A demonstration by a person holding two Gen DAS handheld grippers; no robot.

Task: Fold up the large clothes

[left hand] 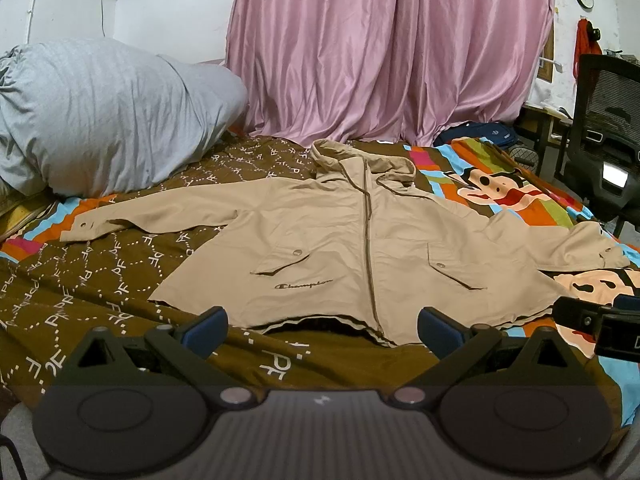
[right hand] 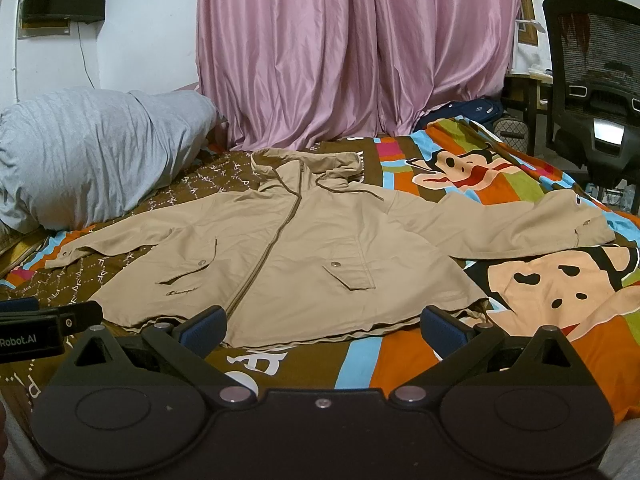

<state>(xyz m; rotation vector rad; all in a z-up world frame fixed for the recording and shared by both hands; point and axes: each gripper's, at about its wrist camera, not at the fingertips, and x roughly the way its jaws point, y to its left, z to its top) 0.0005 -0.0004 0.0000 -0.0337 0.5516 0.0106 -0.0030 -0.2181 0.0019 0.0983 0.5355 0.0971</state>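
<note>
A beige hooded jacket (left hand: 340,240) lies flat, front up and zipped, on the bed, sleeves spread to both sides; it also shows in the right wrist view (right hand: 288,248). My left gripper (left hand: 322,330) is open and empty, hovering just before the jacket's bottom hem near the zip. My right gripper (right hand: 322,330) is open and empty, just before the hem's right half. Each gripper's tip shows at the edge of the other's view: the right gripper (left hand: 600,320) and the left gripper (right hand: 40,324).
The bed has a brown and colourful cartoon sheet (left hand: 100,280). A grey pillow (left hand: 100,112) lies at the back left. Pink curtains (left hand: 380,48) hang behind. A black office chair (right hand: 596,80) and desk stand at the right. A dark bag (right hand: 476,110) sits at the bed's far edge.
</note>
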